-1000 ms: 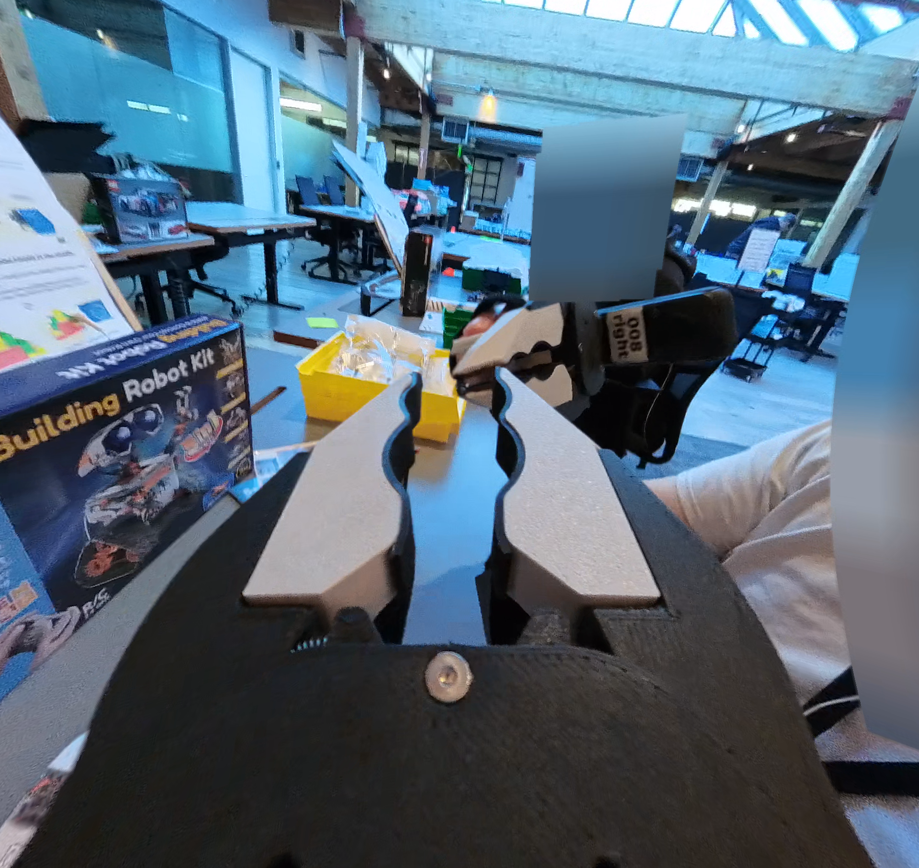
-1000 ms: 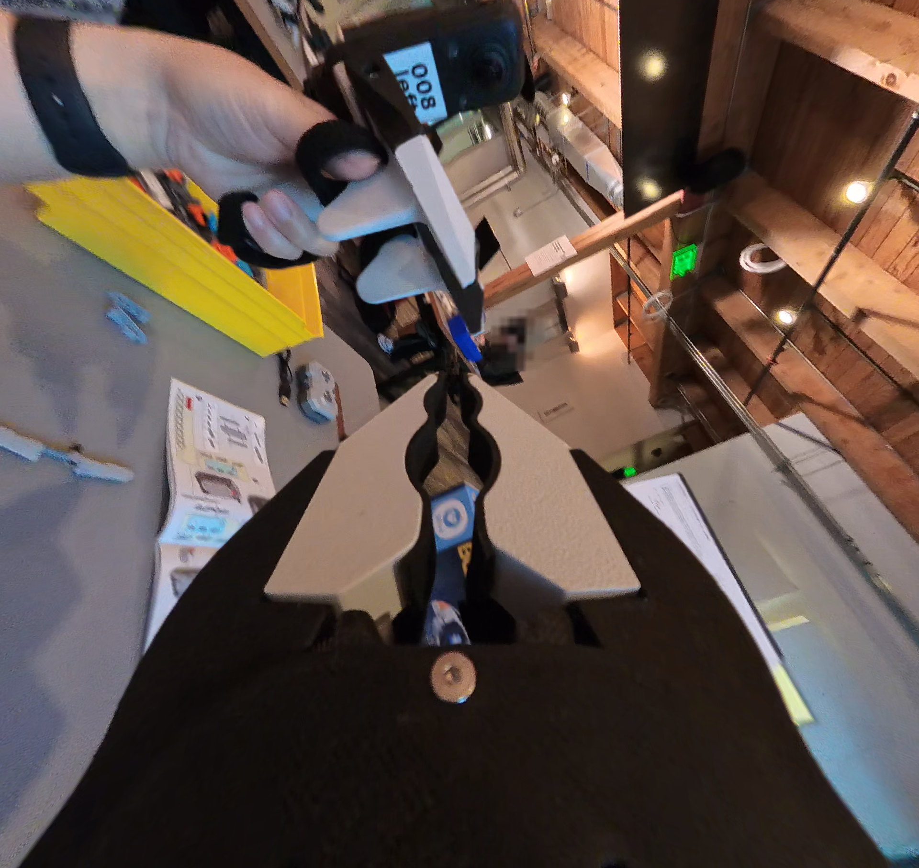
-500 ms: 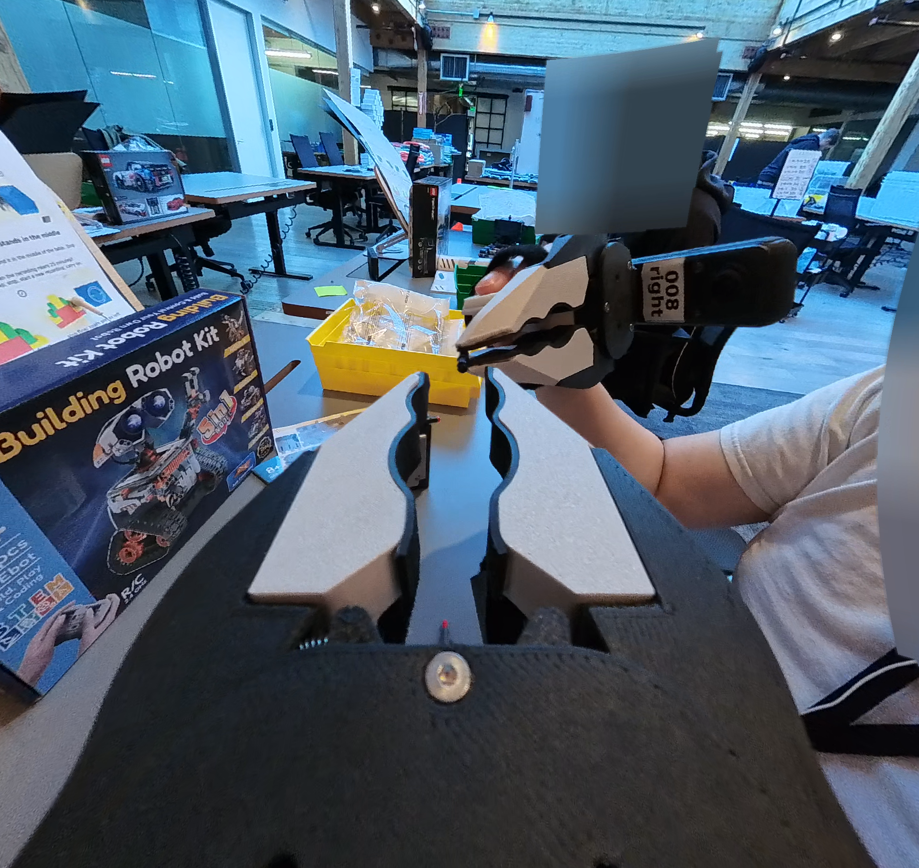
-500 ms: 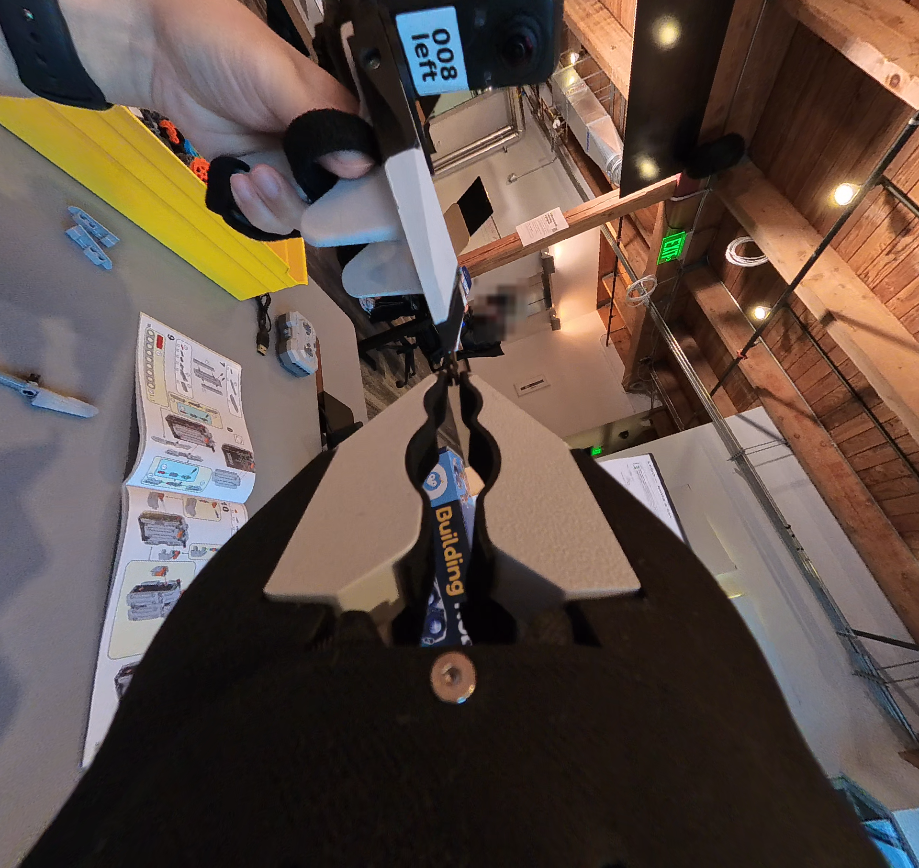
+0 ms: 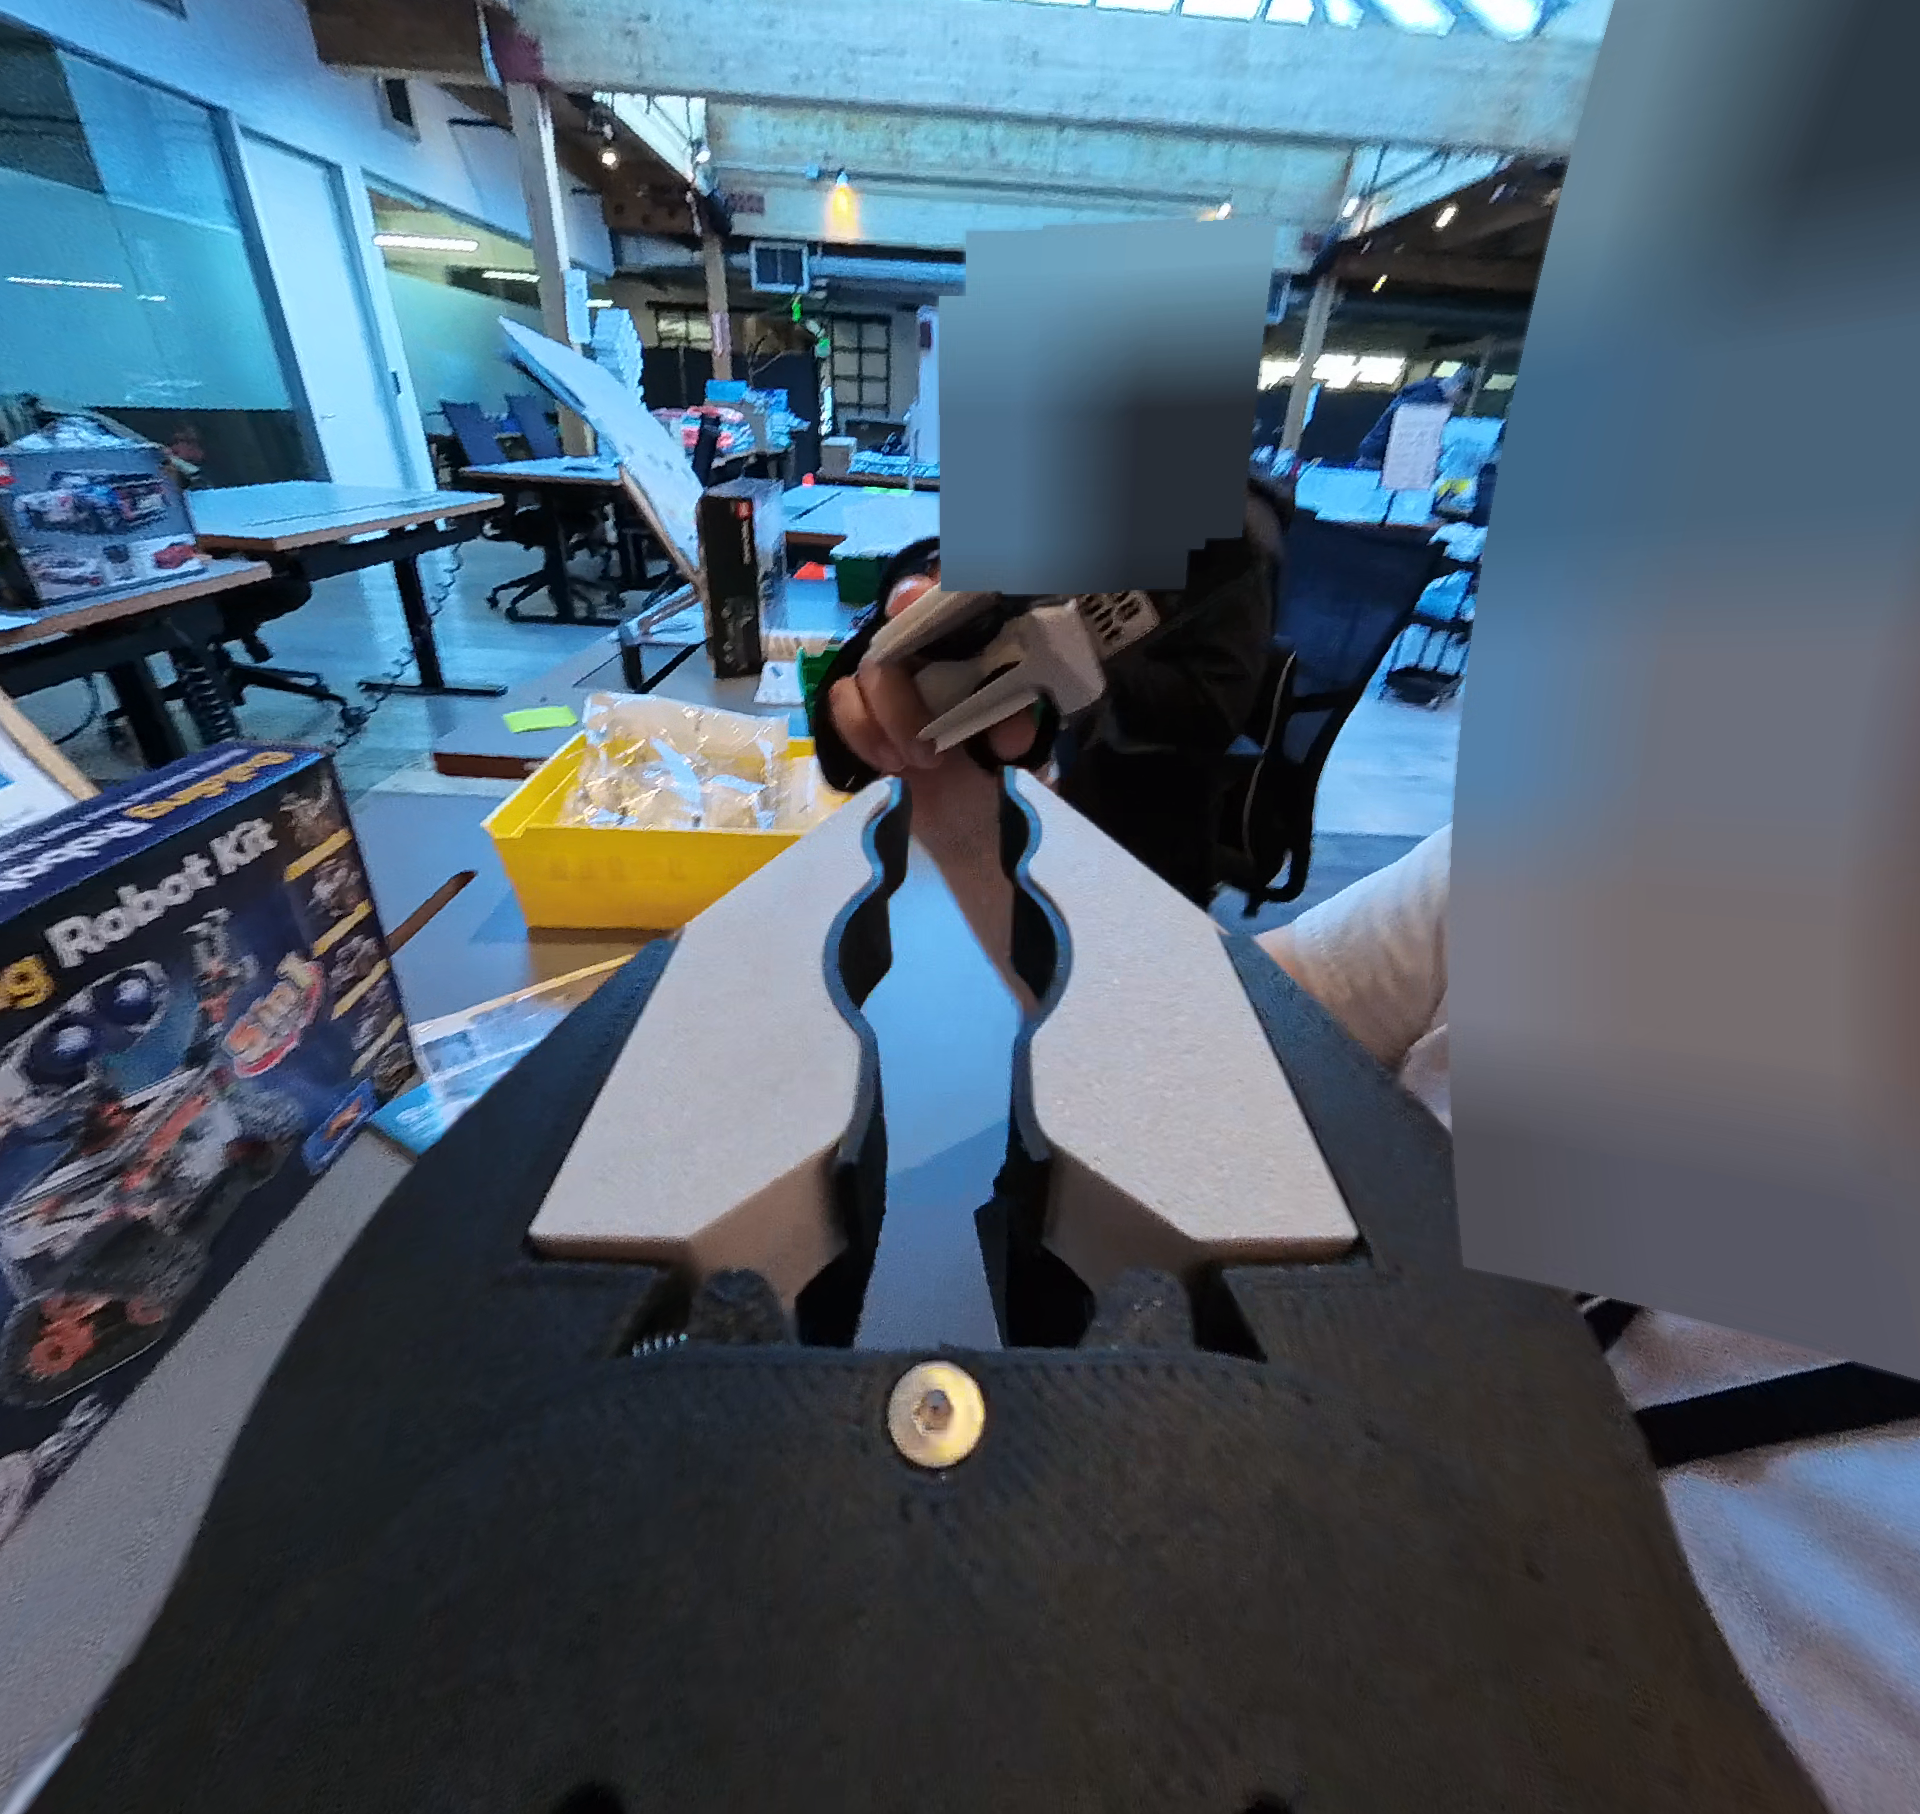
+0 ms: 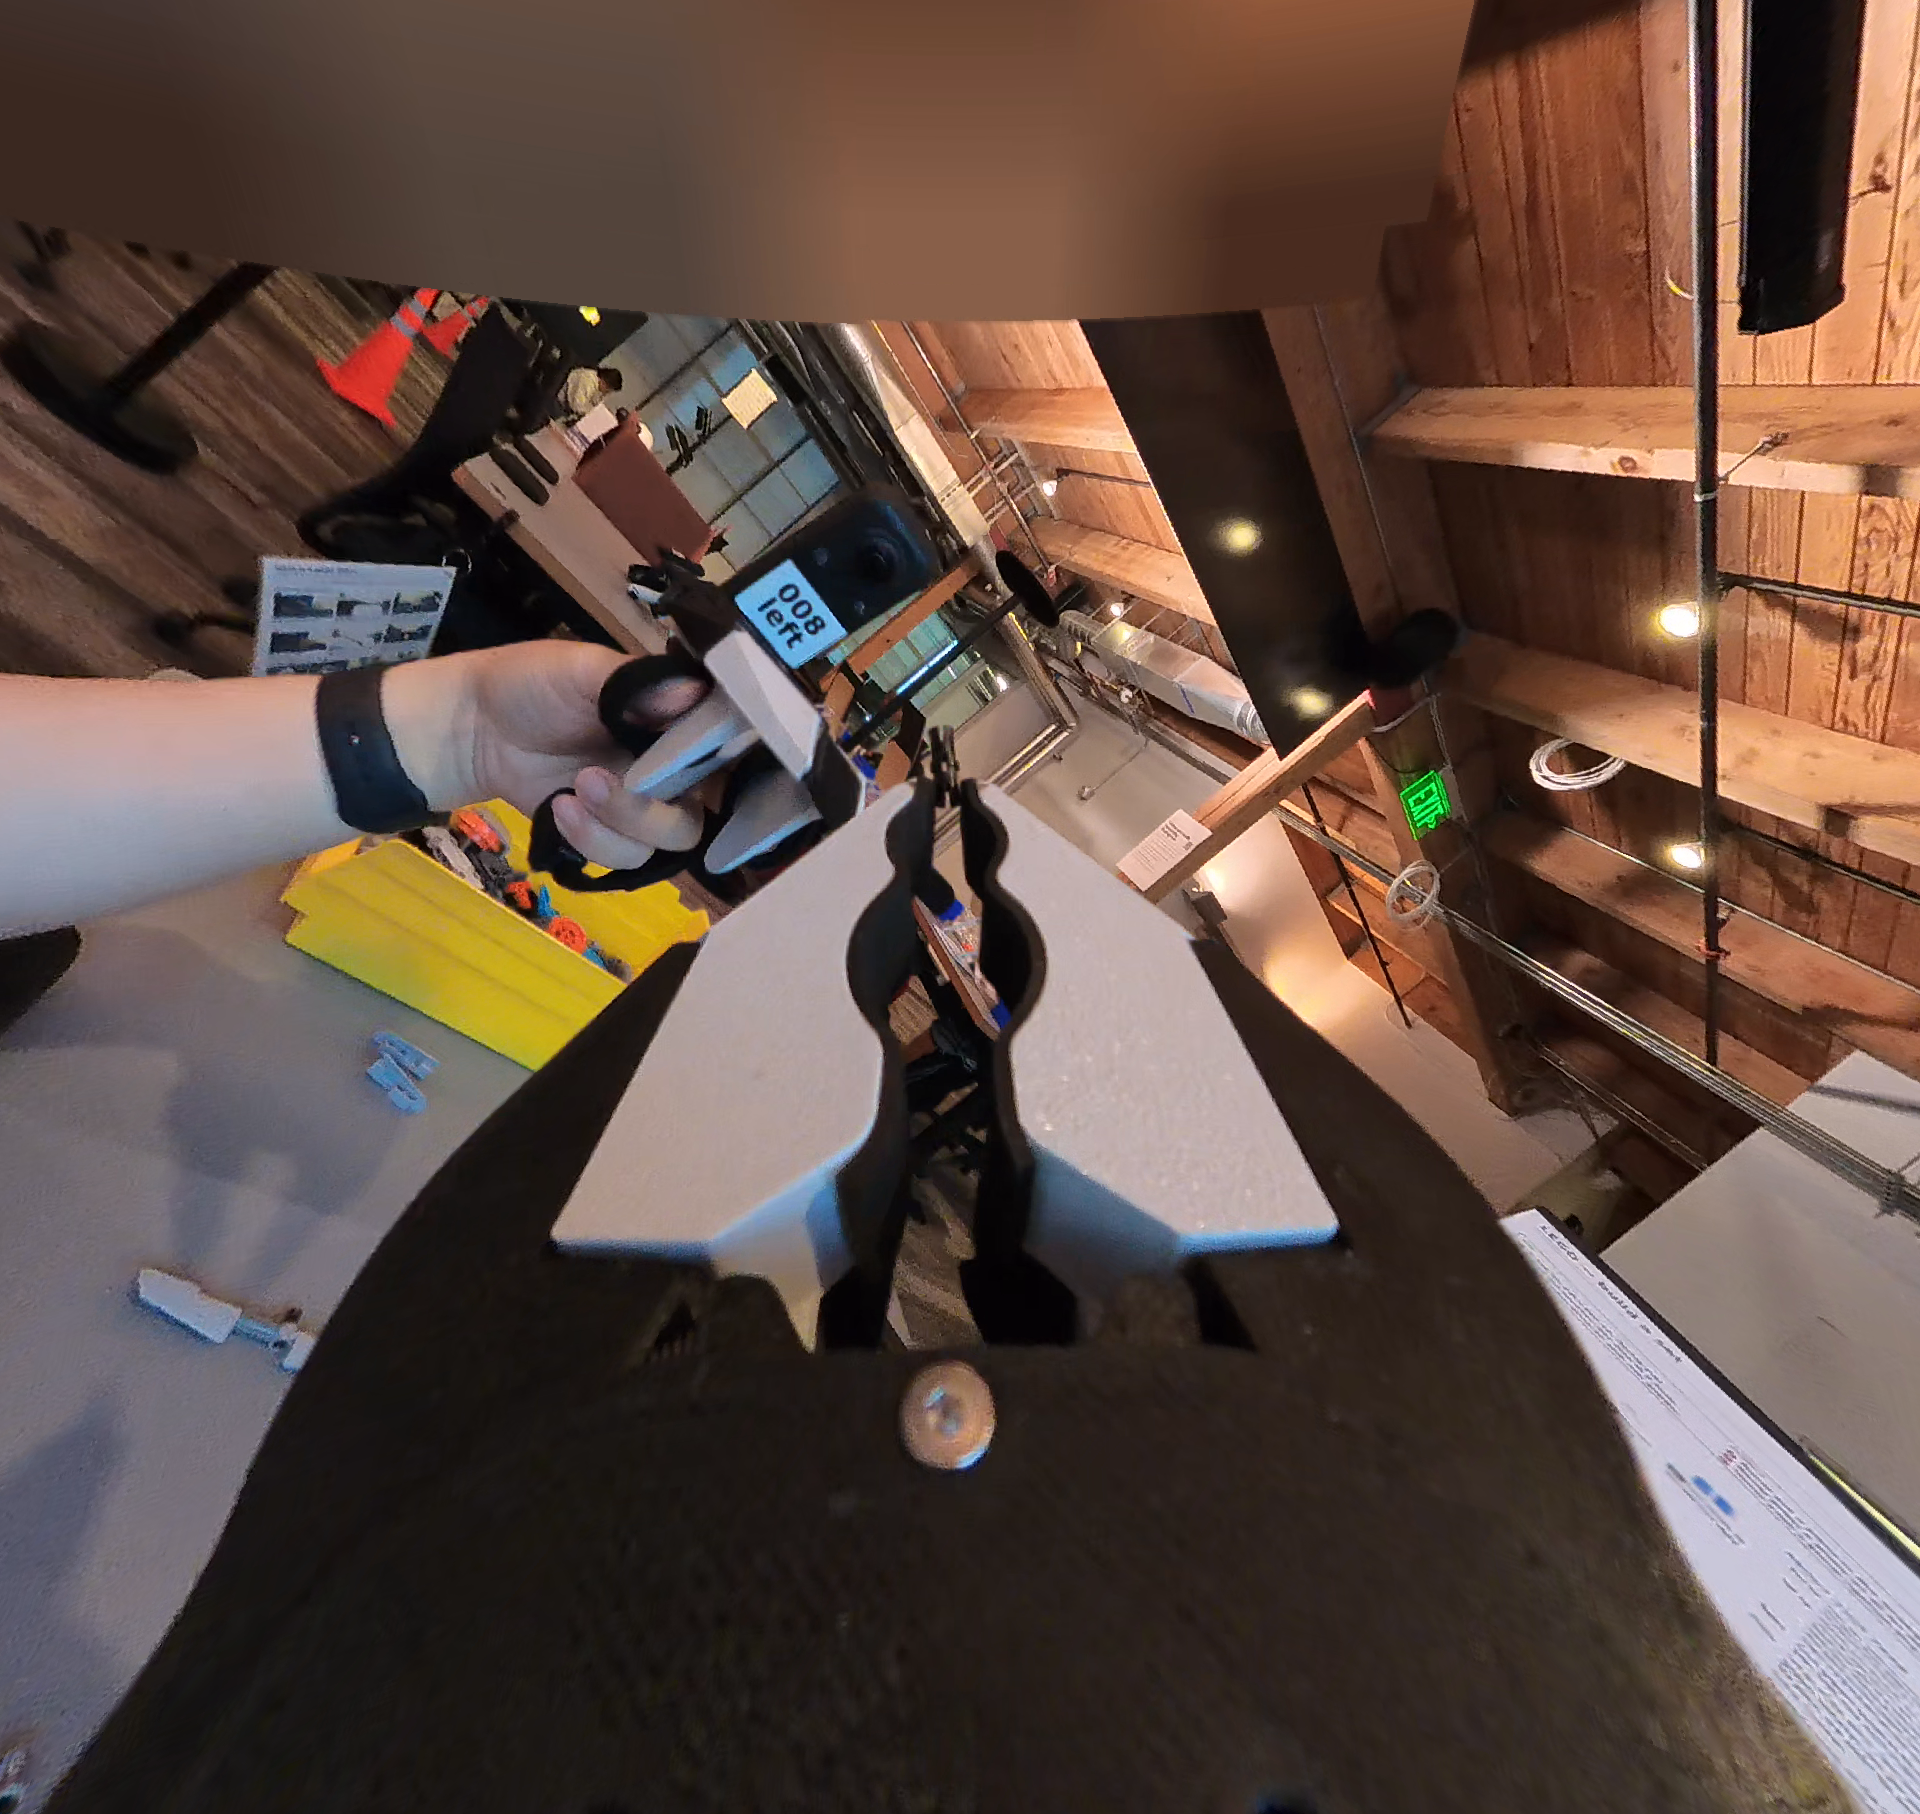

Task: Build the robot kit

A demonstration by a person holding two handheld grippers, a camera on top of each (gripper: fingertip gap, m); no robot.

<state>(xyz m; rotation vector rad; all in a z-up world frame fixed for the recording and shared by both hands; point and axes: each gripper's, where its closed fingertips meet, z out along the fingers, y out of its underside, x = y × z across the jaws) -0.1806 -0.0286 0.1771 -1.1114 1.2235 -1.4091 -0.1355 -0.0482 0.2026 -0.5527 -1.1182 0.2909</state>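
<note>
White sticker [image 6: 789,613] on left gripper [image 6: 831,777], printed blue box [image 5: 177,1037], green ceiling sign [image 6: 1425,802]

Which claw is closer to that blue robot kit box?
Left. The left claw is right beside the blue box, which stands at its left; the right claw is held up farther off, near the yellow tray.
</note>
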